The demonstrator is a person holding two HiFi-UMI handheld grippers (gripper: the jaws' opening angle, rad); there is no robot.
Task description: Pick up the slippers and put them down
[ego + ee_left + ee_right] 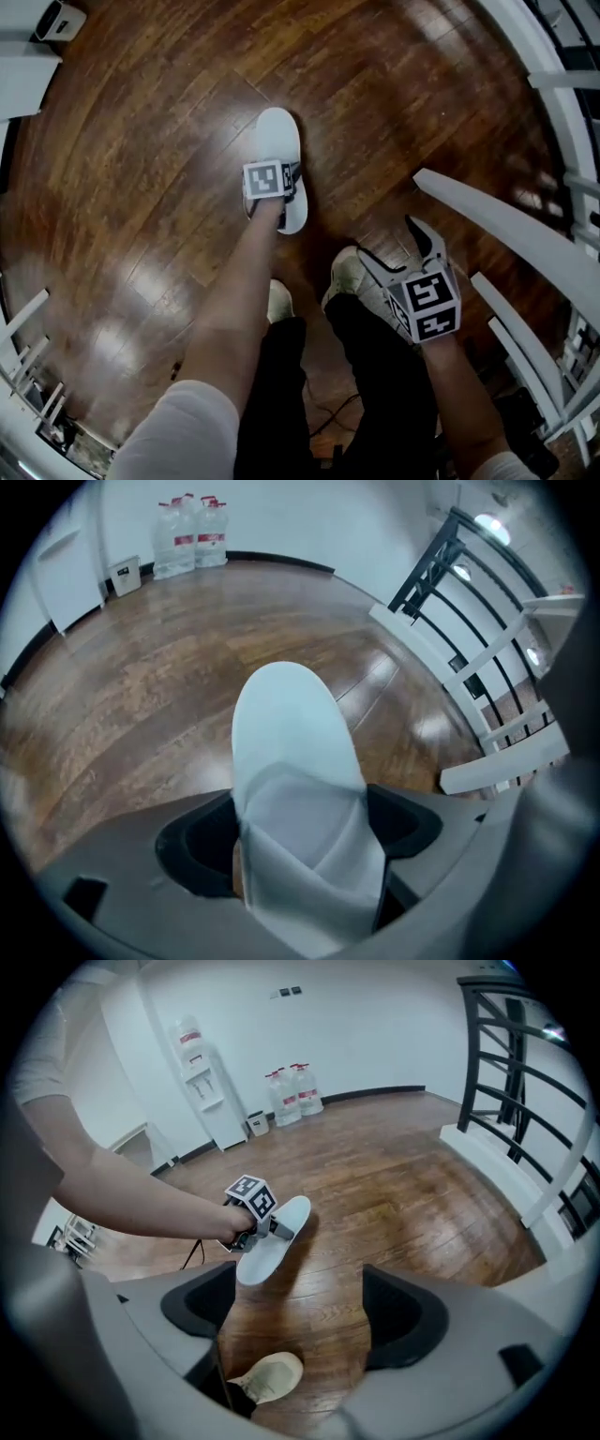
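A white slipper [278,139] hangs low over the wooden floor, and my left gripper [274,199] is shut on its strap. In the left gripper view the slipper [289,733] fills the middle, its strap pinched between the jaws of my left gripper [302,846] and its toe pointing away. The right gripper view shows the same slipper [278,1237] tilted, held by the left gripper [251,1206]; I cannot tell whether it touches the floor. My right gripper [397,253] stands open and empty over bare floor near the person's feet [300,1316].
The person's beige shoes [343,275] [268,1376] stand just below the grippers. A white stair railing [525,225] runs along the right. Water bottles [192,534] and a dispenser [200,1077] stand by the far wall. A black cable [328,412] lies on the floor.
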